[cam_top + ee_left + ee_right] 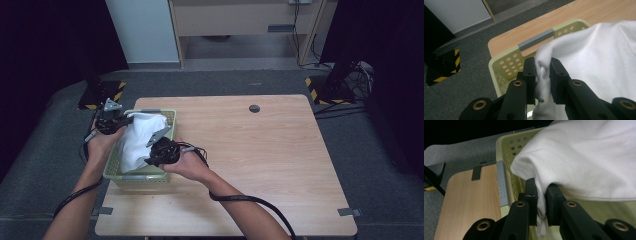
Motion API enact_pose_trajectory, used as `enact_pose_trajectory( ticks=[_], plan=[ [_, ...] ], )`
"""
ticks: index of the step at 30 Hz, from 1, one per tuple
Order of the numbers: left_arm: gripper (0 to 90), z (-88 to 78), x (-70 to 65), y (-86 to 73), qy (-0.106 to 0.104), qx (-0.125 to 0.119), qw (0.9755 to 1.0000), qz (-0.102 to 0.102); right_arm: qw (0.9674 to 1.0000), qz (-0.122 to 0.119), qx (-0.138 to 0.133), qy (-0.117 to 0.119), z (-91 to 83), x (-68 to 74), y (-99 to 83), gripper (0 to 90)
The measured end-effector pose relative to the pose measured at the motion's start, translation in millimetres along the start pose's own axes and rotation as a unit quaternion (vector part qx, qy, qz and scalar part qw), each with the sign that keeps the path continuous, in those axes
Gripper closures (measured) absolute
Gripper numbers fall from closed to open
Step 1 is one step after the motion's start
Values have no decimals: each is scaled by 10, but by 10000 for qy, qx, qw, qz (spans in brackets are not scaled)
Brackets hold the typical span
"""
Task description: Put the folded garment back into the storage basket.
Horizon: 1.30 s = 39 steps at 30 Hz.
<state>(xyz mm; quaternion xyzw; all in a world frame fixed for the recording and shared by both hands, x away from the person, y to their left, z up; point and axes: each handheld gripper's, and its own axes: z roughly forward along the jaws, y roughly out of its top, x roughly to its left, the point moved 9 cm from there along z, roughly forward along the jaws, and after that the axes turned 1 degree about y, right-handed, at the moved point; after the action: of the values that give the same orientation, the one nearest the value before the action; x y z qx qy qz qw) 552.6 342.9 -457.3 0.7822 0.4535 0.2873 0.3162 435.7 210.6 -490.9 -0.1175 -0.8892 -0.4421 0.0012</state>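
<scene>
While both hands hold their tools over the basket, each pair of tongs is pinching a fold of the same white cloth (137, 140). On the left tongs (541, 75) the two black jaws squeeze a bunched ridge of fabric between them; the right tongs (541, 197) clamp a hemmed edge the same way, with a tail of it hanging below the jaws. From above, the left tongs (125, 121) grip the cloth at its far left end and the right tongs (152, 159) at its near end. Between them the cloth drapes over and into a pale green perforated basket (171, 117) with grey strips on its rim. That basket sits at the left edge of the wooden surface (250, 150), above grey carpet (50, 145).
</scene>
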Motion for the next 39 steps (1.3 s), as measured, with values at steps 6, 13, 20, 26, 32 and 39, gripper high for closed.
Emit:
enact_pose_trajectory(
  ticks=[6, 13, 20, 26, 32, 39],
  plan=[
    [764, 55, 15, -43, -48, 70, 9999, -56, 10000, 52, 31, -7, 53, -18, -16, 815],
    [391, 82, 83, -79, 0, 151, 9989, -455, 9990, 249, 331, -179, 17, -35, -133, 333],
    [299, 10, -2, -57, -91, 148, 9988, -453, 9986, 292, 129, -412, -200, -69, -122, 92],
    [219, -37, -177, 7, -279, 151, 9988, -363, 9979, 479, -61, -435, -391, -148, -104, 44],
    [125, -31, -364, 76, -412, 189, 9987, -249, 9964, 634, -68, -567, -569, -266, -190, 43],
    [96, 30, -560, 153, -532, 153, 9983, -206, 9952, 727, -60, -650, -756, -347, -305, 46]
  ],
)
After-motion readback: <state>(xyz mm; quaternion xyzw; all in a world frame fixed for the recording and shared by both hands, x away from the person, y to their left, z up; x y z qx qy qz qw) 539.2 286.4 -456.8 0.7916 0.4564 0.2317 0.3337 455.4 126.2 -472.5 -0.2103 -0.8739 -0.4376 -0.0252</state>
